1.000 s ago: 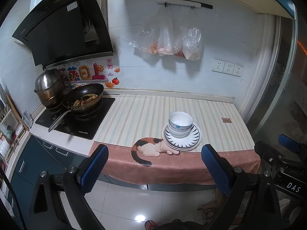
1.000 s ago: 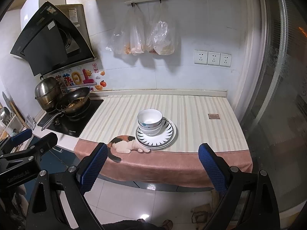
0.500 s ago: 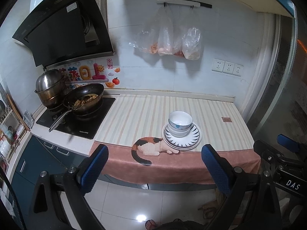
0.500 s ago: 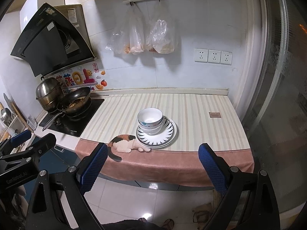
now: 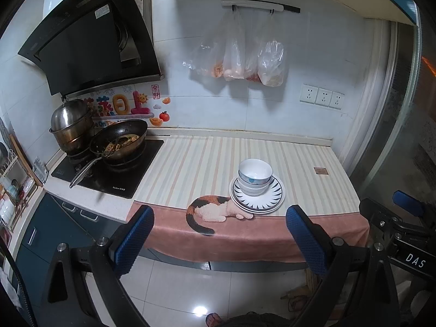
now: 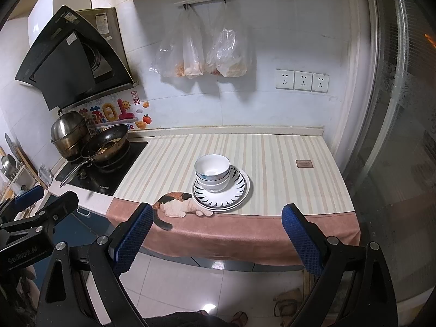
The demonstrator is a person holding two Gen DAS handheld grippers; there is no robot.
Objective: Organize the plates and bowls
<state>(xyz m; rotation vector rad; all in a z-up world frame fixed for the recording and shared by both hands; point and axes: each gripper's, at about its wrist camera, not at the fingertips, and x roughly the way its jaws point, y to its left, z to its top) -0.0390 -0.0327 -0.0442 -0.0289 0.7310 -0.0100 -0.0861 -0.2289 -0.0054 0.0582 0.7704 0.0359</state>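
Observation:
Two white bowls (image 5: 254, 175) (image 6: 212, 173) sit nested on a stack of white plates with black ray pattern (image 5: 269, 200) (image 6: 234, 193), near the front edge of the striped counter cloth (image 5: 196, 163) (image 6: 272, 158). My left gripper (image 5: 219, 237) is open and empty, held back from the counter over the floor. My right gripper (image 6: 216, 234) is open and empty too, also well short of the counter. Each gripper shows at the edge of the other's view.
A cat picture (image 5: 212, 208) is printed on the cloth beside the plates. A wok with food (image 5: 118, 141) and a steel pot (image 5: 70, 125) stand on the cooktop at left. Plastic bags (image 5: 245, 54) hang on the wall. Sockets (image 5: 321, 99) are at right.
Both views have shifted only slightly; the bowls and plates have not moved and both grippers stay open.

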